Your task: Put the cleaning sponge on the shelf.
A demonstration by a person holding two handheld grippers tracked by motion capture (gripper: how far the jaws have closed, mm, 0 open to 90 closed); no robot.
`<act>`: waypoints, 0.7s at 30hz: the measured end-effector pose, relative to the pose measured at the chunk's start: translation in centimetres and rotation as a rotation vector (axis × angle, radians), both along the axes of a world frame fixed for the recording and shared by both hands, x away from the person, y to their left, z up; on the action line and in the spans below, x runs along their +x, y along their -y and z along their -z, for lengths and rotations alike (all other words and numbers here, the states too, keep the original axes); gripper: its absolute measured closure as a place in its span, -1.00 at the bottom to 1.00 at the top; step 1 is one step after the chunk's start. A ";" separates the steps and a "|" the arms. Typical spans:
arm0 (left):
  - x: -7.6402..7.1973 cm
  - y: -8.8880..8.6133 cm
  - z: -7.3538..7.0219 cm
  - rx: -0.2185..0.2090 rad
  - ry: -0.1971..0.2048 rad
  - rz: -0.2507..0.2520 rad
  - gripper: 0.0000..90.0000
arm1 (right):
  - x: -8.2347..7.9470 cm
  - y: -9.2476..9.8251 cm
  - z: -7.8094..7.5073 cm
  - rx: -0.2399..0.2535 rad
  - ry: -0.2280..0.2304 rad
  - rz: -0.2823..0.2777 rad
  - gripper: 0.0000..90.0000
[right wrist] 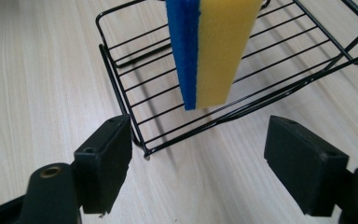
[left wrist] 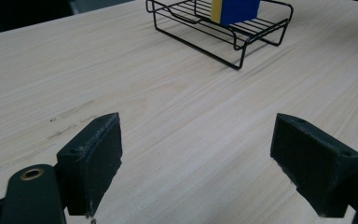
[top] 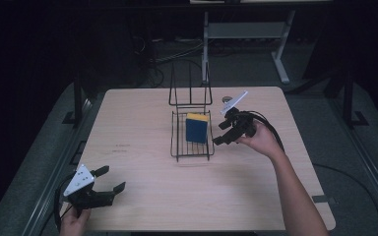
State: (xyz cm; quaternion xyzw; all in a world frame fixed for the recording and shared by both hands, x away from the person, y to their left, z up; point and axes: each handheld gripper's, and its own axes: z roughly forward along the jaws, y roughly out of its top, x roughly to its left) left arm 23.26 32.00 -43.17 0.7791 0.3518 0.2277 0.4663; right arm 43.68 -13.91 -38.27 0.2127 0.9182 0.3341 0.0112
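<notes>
The blue-and-yellow sponge stood on edge inside the black wire rack; beside the rack, the right tool was released and empty, placement apparently done.

The tabletop is pale wood with fine straight grain and a smooth, matt finish. The rack is thin black wire, slightly glossy. The sponge has a soft yellow foam layer and a rougher blue scouring layer. The right claw has matt black pads, faintly grainy.
</notes>
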 end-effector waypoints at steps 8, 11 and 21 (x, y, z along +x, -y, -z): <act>0.0 0.0 0.0 0.003 -0.002 0.002 -0.64 | -0.6 0.6 0.1 0.003 0.004 0.003 -0.49; 0.0 0.0 0.1 0.004 -0.004 0.002 -0.64 | -0.8 0.9 0.2 0.005 0.000 0.008 -0.49; 0.0 0.0 0.0 0.006 -0.003 0.001 -0.64 | -1.2 1.2 0.4 -0.004 -0.023 0.010 -0.54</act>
